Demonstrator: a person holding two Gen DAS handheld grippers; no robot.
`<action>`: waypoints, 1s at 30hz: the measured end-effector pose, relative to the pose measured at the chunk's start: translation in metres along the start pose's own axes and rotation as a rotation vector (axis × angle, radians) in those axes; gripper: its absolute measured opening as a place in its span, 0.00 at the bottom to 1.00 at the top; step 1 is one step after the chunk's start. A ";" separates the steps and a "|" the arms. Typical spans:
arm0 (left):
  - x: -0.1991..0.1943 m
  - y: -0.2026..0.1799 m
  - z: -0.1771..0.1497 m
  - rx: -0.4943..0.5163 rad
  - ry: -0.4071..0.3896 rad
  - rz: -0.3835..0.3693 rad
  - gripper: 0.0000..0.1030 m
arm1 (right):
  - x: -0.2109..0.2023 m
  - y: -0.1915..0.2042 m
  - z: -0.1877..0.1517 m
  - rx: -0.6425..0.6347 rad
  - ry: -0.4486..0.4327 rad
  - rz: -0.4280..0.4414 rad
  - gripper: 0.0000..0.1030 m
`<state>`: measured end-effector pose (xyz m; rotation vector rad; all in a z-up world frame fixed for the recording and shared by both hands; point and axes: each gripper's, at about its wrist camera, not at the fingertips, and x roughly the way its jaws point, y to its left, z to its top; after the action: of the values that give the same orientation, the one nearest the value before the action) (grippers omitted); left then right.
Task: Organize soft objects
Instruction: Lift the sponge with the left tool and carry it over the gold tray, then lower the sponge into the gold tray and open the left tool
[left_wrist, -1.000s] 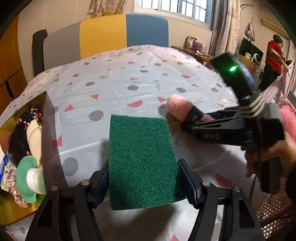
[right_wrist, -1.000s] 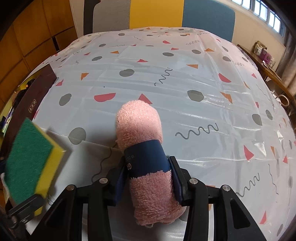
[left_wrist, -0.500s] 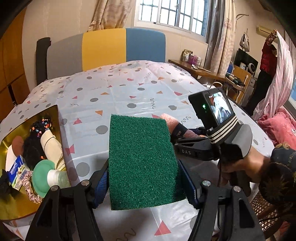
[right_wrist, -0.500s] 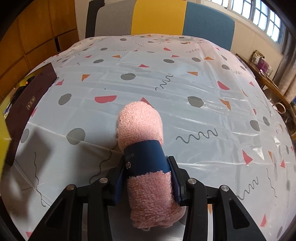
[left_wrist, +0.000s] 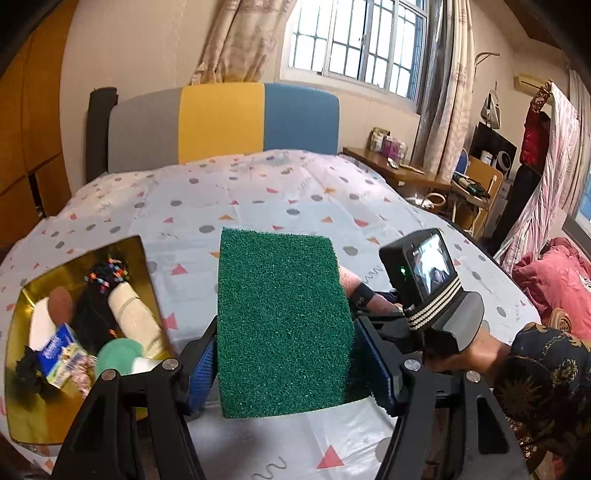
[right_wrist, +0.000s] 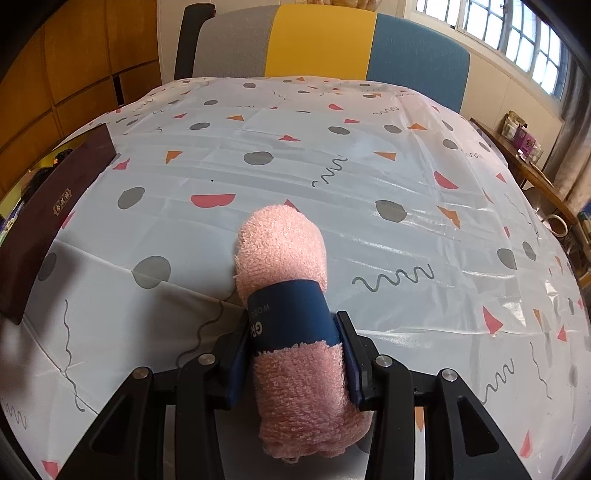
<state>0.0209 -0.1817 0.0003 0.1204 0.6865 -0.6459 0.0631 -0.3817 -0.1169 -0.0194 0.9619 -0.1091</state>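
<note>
The left gripper (left_wrist: 291, 365) squeezes the green sponge (left_wrist: 280, 321), now higher above the bed than before. The right gripper (right_wrist: 295, 354) stays clamped on the pink towel roll (right_wrist: 288, 295). Only the left view shows the gold box (left_wrist: 22, 402) of things

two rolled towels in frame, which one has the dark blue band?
The pink rolled towel, clamped in the right hand-held gripper above the tablecloth. The cream rolled towel lies in the gold box, with no blue band.
</note>
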 end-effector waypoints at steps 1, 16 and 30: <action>-0.002 0.003 0.000 -0.006 -0.002 -0.003 0.68 | 0.000 0.000 0.000 0.000 0.001 -0.001 0.42; -0.042 0.057 0.010 -0.129 -0.057 0.014 0.68 | 0.000 0.000 0.000 -0.001 -0.005 -0.004 0.42; -0.102 0.198 -0.018 -0.322 -0.080 0.411 0.68 | 0.000 0.003 -0.001 -0.015 -0.005 -0.018 0.42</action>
<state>0.0680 0.0348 0.0302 -0.0629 0.6554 -0.1406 0.0626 -0.3791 -0.1173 -0.0423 0.9576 -0.1178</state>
